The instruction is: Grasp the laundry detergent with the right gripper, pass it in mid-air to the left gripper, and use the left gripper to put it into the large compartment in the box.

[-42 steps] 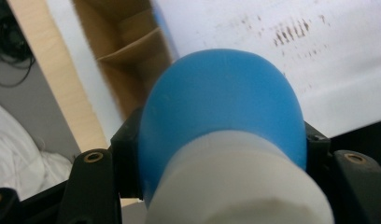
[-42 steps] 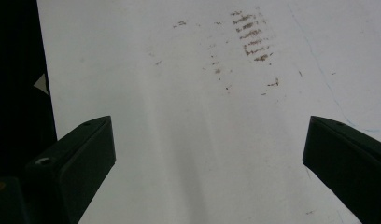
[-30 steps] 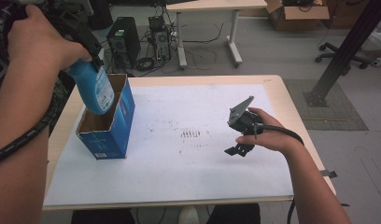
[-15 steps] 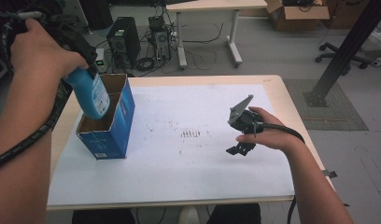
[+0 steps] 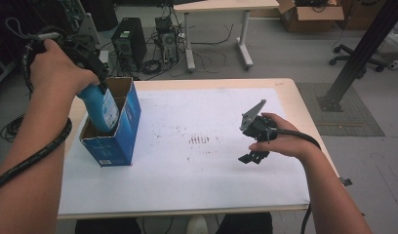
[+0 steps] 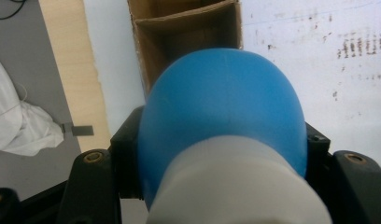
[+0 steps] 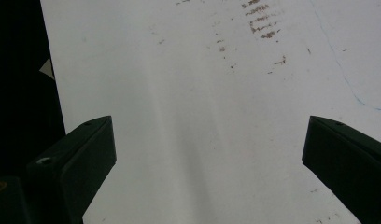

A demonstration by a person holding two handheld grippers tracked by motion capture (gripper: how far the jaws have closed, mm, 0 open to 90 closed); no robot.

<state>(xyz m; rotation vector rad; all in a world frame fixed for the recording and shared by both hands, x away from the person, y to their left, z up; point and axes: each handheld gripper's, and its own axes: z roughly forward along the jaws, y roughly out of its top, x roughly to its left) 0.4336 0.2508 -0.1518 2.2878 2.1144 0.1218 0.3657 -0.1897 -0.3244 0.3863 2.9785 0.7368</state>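
The left gripper (image 5: pixel 97 83) is raised at the far left and tilts downward, its fingers (image 6: pixel 93 182) clamped tight. The right gripper (image 5: pixel 251 157) hovers low, fingers (image 7: pixel 74 163) spread wide, forearm reaching in from below.

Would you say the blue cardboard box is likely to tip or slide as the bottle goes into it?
Probably somewhat. The blue cardboard box stands tall and narrow with nothing bracing it, so the blue bottle, gripped by the left gripper, might nudge it over. Its thin walls look light, so it likely slides easily.
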